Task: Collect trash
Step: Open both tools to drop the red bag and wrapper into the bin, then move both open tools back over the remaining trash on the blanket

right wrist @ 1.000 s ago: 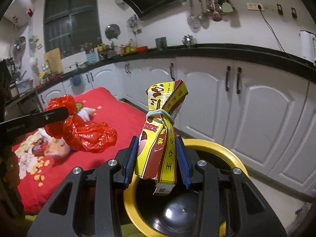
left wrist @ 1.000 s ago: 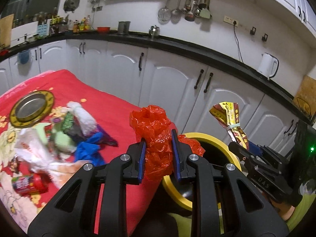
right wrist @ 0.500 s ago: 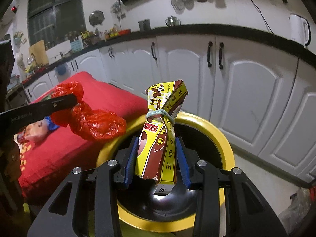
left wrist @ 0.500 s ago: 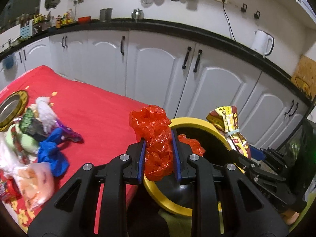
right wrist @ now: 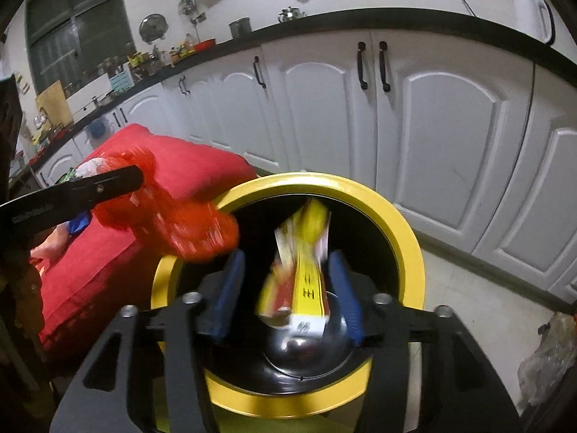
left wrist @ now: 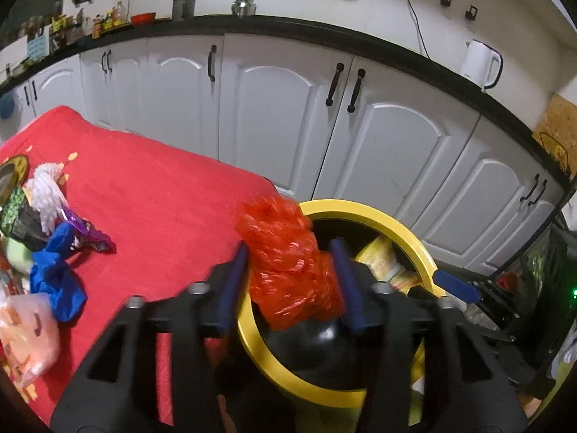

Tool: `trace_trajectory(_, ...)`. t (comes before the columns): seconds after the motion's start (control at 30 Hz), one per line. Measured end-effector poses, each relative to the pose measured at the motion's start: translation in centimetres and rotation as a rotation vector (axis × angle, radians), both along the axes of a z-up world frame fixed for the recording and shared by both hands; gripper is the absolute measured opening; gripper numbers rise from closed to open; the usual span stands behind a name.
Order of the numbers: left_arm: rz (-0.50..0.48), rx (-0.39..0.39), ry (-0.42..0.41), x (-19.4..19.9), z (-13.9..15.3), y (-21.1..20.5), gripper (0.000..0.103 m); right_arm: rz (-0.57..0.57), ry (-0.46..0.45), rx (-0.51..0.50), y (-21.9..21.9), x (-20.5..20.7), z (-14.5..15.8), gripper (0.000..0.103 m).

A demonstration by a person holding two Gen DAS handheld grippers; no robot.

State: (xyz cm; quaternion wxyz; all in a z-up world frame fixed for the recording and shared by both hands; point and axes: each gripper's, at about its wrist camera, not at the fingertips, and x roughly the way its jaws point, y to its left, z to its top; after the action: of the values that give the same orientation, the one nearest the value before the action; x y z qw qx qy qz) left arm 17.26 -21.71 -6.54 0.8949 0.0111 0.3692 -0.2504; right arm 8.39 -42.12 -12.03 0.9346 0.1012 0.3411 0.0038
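A black bin with a yellow rim [left wrist: 364,216] [right wrist: 407,223] stands by the red table. My left gripper [left wrist: 292,285] is open over the bin's left edge; the crumpled red plastic bag [left wrist: 288,263] [right wrist: 173,223] is blurred between its parted blue pads, touching neither clearly. My right gripper [right wrist: 285,292] is open over the bin mouth; the yellow and red snack packet [right wrist: 303,270] is blurred and loose between its pads, dropping into the bin. The packet also shows inside the bin in the left wrist view [left wrist: 382,263].
More trash lies on the red tablecloth [left wrist: 151,209] at the left: a blue wrapper [left wrist: 54,270], a purple wrapper [left wrist: 90,238], white plastic [left wrist: 47,191] and a pale bag [left wrist: 25,332]. White cabinets [left wrist: 288,115] stand behind the bin. A clear bag [right wrist: 544,361] lies on the floor.
Both grippers have opened over the bin. The snack packet has slipped down from the right jaws, and the red bag is loose and blurred in the left ones.
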Motion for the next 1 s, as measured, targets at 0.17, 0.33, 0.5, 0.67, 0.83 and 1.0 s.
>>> trace_trajectory(0.17,0.026,-0.018,-0.012,-0.2,0.4,0.7,0.080,-0.025,-0.016,-0.009,-0.2,-0.3,0.2,0.057)
trace_trajectory(0.33,0.082,-0.044,-0.057,-1.0,1.6,2.4,0.092,-0.024,-0.054,-0.023,0.1,-0.6,0.9,0.059)
trace_trajectory(0.5,0.141,-0.054,-0.109,-1.8,2.9,4.2,0.092,0.002,-0.089,-0.031,1.0,-0.7,2.1,0.059)
trace_trajectory(0.67,0.203,-0.069,-0.150,-2.5,4.1,6.5,0.092,0.050,-0.131,-0.035,2.5,-0.6,3.6,0.061)
trace_trajectory(0.83,0.257,-0.083,-0.191,-3.4,5.3,8.9,0.092,0.111,-0.178,-0.030,4.9,-0.9,5.5,0.062)
trace_trajectory(1.0,0.292,-0.092,-0.222,-3.9,6.1,10.4,0.092,0.191,-0.214,-0.026,7.6,-0.7,7.2,0.063)
